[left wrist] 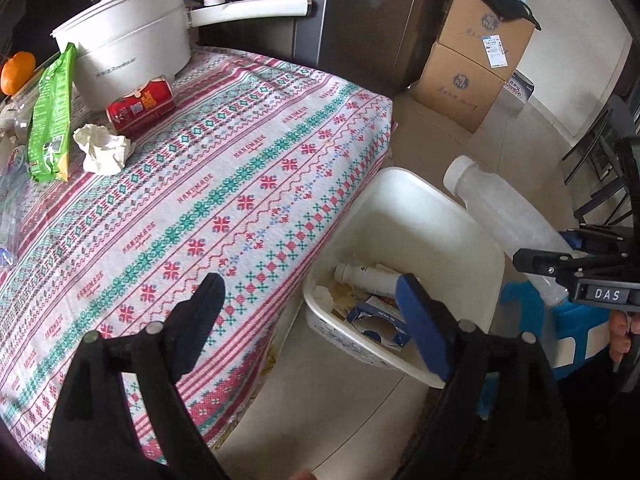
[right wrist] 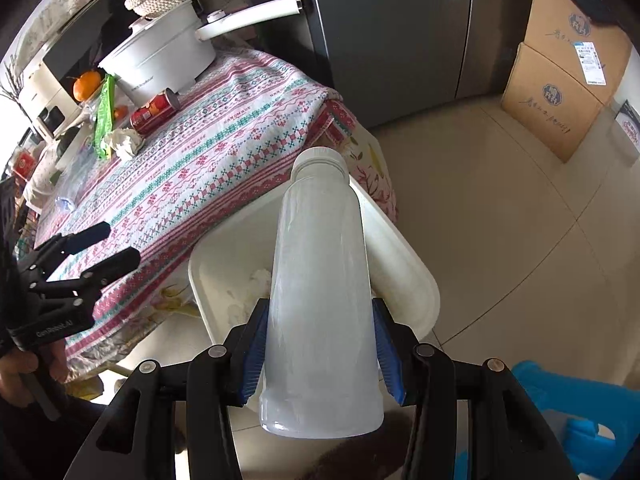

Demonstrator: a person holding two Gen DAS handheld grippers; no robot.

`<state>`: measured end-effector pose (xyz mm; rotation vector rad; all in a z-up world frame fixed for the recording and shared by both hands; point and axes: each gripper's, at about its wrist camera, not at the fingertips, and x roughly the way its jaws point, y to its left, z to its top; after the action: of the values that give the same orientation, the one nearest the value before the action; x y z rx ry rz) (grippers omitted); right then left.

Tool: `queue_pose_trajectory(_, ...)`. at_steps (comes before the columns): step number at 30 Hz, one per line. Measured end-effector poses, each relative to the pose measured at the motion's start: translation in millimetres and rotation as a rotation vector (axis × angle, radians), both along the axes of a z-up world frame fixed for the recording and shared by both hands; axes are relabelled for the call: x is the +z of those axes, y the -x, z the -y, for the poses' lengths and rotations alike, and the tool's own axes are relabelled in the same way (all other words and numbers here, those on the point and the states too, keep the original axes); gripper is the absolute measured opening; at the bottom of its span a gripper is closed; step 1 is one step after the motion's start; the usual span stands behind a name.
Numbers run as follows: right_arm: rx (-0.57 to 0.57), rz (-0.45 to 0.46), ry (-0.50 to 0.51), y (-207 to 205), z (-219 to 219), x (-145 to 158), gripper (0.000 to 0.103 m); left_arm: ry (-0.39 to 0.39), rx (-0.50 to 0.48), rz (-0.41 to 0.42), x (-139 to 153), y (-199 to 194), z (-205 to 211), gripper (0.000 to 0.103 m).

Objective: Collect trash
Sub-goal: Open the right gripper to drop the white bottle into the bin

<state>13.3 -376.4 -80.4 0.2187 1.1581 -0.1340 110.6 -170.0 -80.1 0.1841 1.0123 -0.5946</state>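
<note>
My right gripper (right wrist: 320, 308) is shut on a cloudy plastic bottle (right wrist: 320, 280) with a white cap, holding it tilted over the white bin (right wrist: 420, 276) on the floor beside the table. The bin (left wrist: 400, 178) holds a small white bottle (left wrist: 366, 276), a torn blue carton (left wrist: 380, 320) and tissue. My left gripper (left wrist: 310, 284) stands open and empty above the table's edge and the bin's near corner. On the patterned tablecloth (left wrist: 240, 184) lie a red can (left wrist: 141, 102), a crumpled paper ball (left wrist: 105, 149) and a green wrapper (left wrist: 52, 120).
A white pot (left wrist: 128, 48) with a long handle and an orange (left wrist: 18, 72) stand at the table's far end. Stacked cardboard boxes (left wrist: 480, 68) sit by the dark cabinet (left wrist: 360, 12). A blue stool (right wrist: 580, 412) is just right of the bin.
</note>
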Motion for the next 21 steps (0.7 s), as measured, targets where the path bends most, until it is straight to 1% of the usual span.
queue_pose_trajectory(6, 0.044, -0.089, 0.003, -19.2, -20.2, -26.4, 0.05, 0.001, 0.044, -0.003, 5.5, -0.9, -25.5, 0.096)
queue_pose_trajectory(11, 0.055, -0.144, 0.014, -31.4, -29.3, -43.5, 0.05, -0.01, 0.086, 0.006, 8.4, -1.3, -47.6, 0.1)
queue_pose_trajectory(19, 0.035, -0.176, 0.026, -42.9, -33.8, -55.9, 0.051, -0.003, 0.15, 0.049, 18.0, -1.0, -79.8, 0.102)
queue_pose_trajectory(20, 0.031, -0.174, 0.033, -44.1, -34.1, -54.8, 0.053, 0.001, 0.16, 0.054, 19.3, -2.3, -84.1, 0.102)
queue_pose_trajectory(21, 0.028, -0.168, 0.039, -44.4, -34.5, -52.5, 0.061, 0.008, 0.172, 0.06, 21.1, -2.4, -88.7, 0.102)
